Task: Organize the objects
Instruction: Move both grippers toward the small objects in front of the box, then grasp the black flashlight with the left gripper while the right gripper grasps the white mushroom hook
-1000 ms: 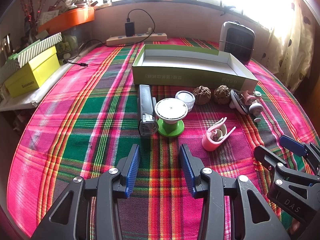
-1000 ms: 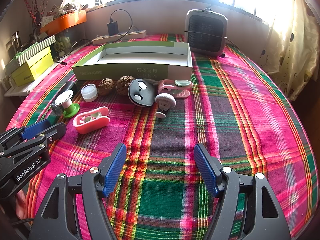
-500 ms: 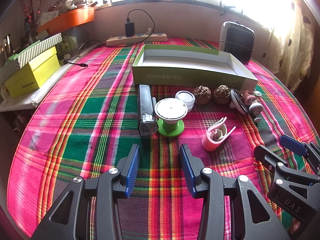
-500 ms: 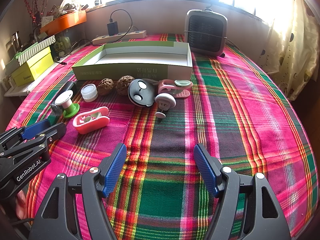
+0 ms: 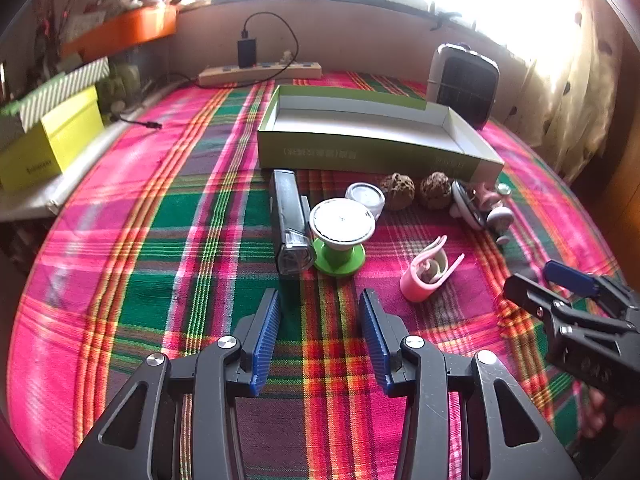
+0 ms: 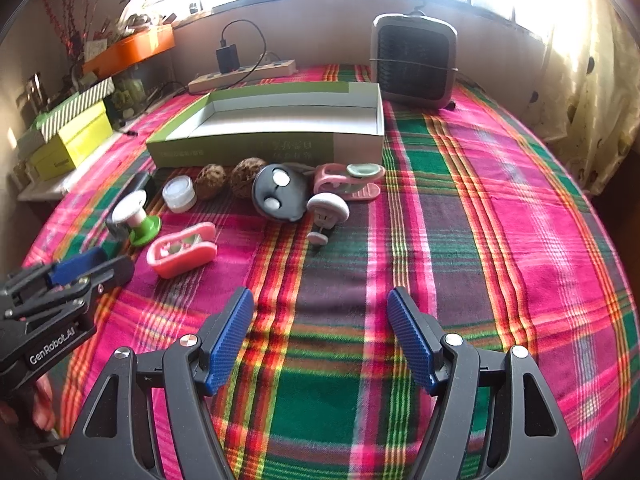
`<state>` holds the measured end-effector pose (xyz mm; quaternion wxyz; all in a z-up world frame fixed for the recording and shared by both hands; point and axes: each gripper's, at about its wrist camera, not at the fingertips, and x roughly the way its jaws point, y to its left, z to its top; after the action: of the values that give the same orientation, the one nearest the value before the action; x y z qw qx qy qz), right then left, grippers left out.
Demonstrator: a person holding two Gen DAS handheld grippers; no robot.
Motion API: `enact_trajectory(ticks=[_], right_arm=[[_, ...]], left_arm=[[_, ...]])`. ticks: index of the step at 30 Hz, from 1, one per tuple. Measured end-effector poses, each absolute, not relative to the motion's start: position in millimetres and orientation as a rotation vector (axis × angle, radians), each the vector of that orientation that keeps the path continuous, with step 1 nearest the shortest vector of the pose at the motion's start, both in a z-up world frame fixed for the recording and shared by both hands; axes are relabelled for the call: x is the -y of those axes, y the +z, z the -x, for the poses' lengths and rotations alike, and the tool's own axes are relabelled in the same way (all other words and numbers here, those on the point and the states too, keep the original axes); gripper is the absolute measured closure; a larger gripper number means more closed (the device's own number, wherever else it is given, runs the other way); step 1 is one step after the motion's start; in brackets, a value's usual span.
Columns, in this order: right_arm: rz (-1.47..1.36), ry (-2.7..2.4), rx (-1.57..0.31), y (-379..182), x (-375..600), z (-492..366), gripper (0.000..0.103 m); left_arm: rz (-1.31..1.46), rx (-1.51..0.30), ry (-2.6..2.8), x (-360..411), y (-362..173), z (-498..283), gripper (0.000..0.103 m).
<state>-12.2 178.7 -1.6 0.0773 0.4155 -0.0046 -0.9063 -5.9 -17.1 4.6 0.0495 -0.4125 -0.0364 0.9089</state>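
Currently both tools sit low over the plaid cloth [image 6: 500, 208], holding nothing. Left gripper [image 5: 320, 312]: blue pads apart, a moderate gap, aimed at the black flashlight [image 5: 289, 220] and the green-based spool [image 5: 340, 236], which touch side by side. Right gripper [image 6: 320, 312]: pads spread wider, bare cloth between them. The open green box [image 6: 256, 146] lies beyond the row of items, nothing visible inside. In front of its near wall: small white jar [image 6: 179, 193], two brown walnuts [image 6: 228, 178], black round disc [image 6: 280, 194], pink clip [image 6: 346, 180], white mushroom-shaped piece [image 6: 326, 214]. Pink case [image 6: 182, 250] lies nearer, apart from the row. Grey heater [image 6: 414, 60] stands behind the box's right end; power strip [image 5: 260, 74] at the wall.
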Motion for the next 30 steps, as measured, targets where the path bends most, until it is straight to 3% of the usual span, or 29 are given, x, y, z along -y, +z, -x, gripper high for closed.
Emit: enact_trajectory(ticks=[9,30], right_arm=[[-1.272,-2.717,0.091,1.7,-194.8,34.7,0.033],[-1.338,-2.725,-0.012,-0.5,-190.5,65.2,0.034]], left_arm=[[1.237,0.26,2.771,43.5,10.5,16.5,0.064],[1.305,0.18,2.777,55.9,5.7,41.3,0.064]])
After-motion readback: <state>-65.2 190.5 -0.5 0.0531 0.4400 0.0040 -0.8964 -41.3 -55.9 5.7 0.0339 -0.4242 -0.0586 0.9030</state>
